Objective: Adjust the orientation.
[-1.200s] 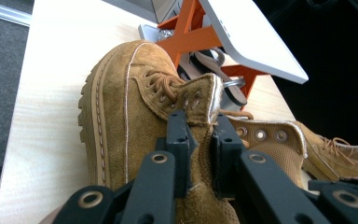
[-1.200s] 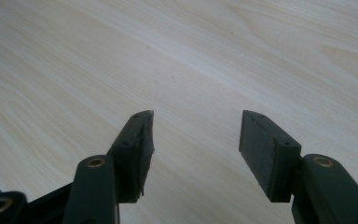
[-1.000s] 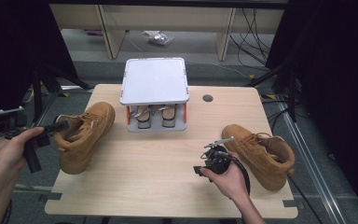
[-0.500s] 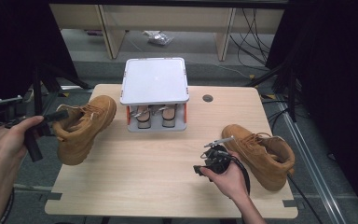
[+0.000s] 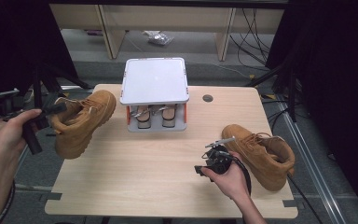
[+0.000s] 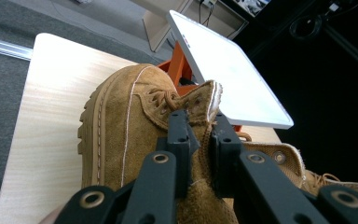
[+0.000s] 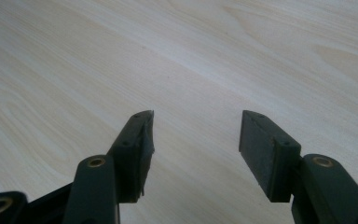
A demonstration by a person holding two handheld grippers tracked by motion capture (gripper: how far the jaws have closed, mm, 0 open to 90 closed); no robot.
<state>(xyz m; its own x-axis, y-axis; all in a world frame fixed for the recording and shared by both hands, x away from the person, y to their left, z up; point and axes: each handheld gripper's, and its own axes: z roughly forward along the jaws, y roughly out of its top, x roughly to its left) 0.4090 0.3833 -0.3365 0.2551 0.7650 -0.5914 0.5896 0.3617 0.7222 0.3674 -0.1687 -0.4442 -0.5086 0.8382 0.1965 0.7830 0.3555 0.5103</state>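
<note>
A tan suede boot (image 5: 81, 122) hangs tilted above the table's left side, its sole toward the table edge. My left gripper (image 5: 56, 108) is shut on the boot's heel collar; in the left gripper view the jaws pinch the suede collar (image 6: 200, 122). A second tan boot (image 5: 261, 154) lies on the table at the right. My right gripper (image 5: 205, 168) rests low over the table's front middle, just left of that boot. Its jaws stand open over bare wood in the right gripper view (image 7: 196, 140), with nothing between them.
A small rack (image 5: 154, 83) with a white square top and orange posts stands at the table's back middle, with a pair of shoes (image 5: 156, 115) under it. A round cable hole (image 5: 208, 98) lies right of it. Cables and shelving sit on the floor behind.
My left gripper has lifted the left boot and swung it up and toward the rack. The right gripper and right boot have stayed put.
</note>
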